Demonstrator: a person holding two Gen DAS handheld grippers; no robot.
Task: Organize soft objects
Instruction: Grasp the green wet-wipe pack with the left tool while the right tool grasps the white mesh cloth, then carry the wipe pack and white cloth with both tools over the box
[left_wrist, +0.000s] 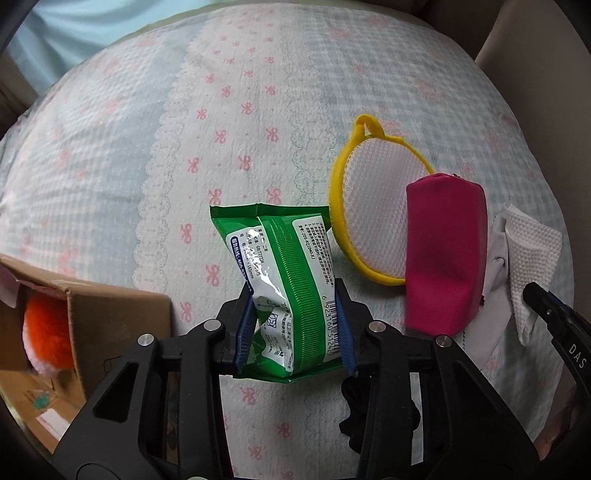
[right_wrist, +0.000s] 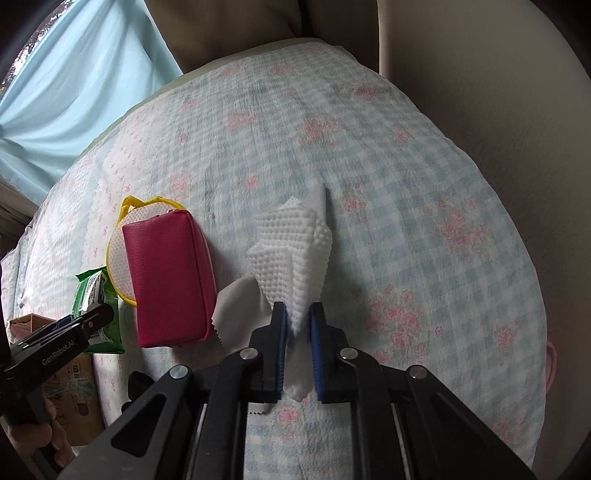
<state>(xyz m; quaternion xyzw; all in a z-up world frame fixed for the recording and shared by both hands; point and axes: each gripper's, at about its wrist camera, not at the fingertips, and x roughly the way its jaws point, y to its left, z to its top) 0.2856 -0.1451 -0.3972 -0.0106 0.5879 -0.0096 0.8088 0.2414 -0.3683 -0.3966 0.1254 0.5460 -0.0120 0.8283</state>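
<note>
The left gripper (left_wrist: 295, 332) is clamped on a green plastic wipes packet (left_wrist: 288, 291), whose sides buckle between the blue pads. The right gripper (right_wrist: 298, 350) is pinched tight on a white embossed cloth (right_wrist: 291, 251) over the checked floral bedspread (right_wrist: 424, 221). A magenta zip pouch (left_wrist: 443, 254) rests on a yellow-rimmed mesh pad (left_wrist: 373, 192) between the two grips. Step in hand: pick-up. The next move likely calls for lifting each item clear and carrying it to the brown cardboard box (left_wrist: 110, 314) at the left.
</note>
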